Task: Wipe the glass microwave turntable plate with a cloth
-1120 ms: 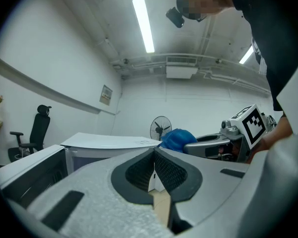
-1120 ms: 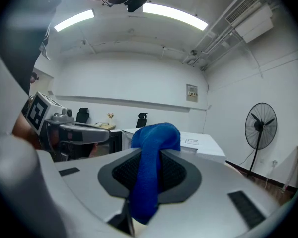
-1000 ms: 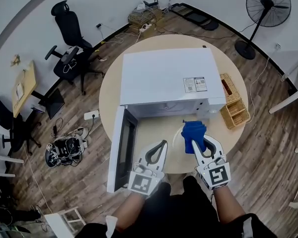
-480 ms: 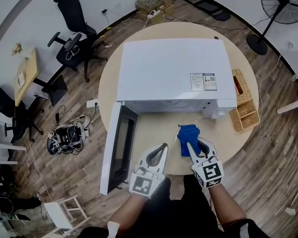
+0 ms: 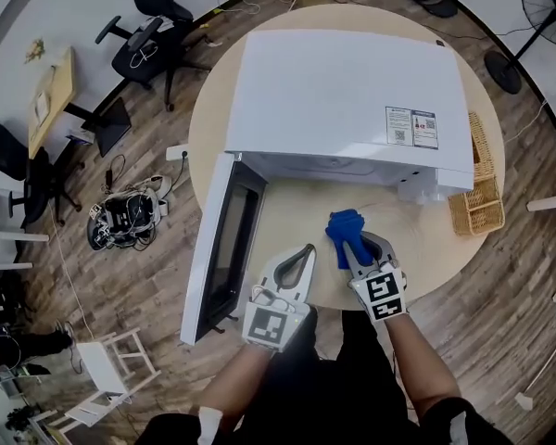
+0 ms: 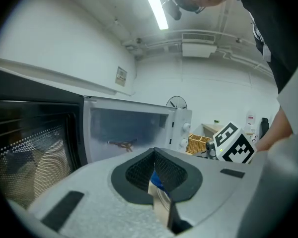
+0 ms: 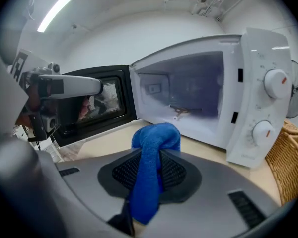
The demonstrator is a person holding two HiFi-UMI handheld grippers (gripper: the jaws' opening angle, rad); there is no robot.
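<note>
Round wooden worktop (image 5: 426, 248), office floor around: white microwave (image 5: 352, 91) with its door (image 5: 224, 248) swung open left, wicker basket (image 5: 482, 207) right. Near me, my right gripper (image 5: 354, 248) clamps the blue cloth (image 5: 345, 228); my left gripper (image 5: 306, 250) pinches the glass plate (image 6: 160, 202) edge-on.

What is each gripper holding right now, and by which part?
The right gripper pinches the blue cloth at its middle, a bunch poking past the tips. The left gripper seems clamped on the rim of the clear glass turntable plate.
</note>
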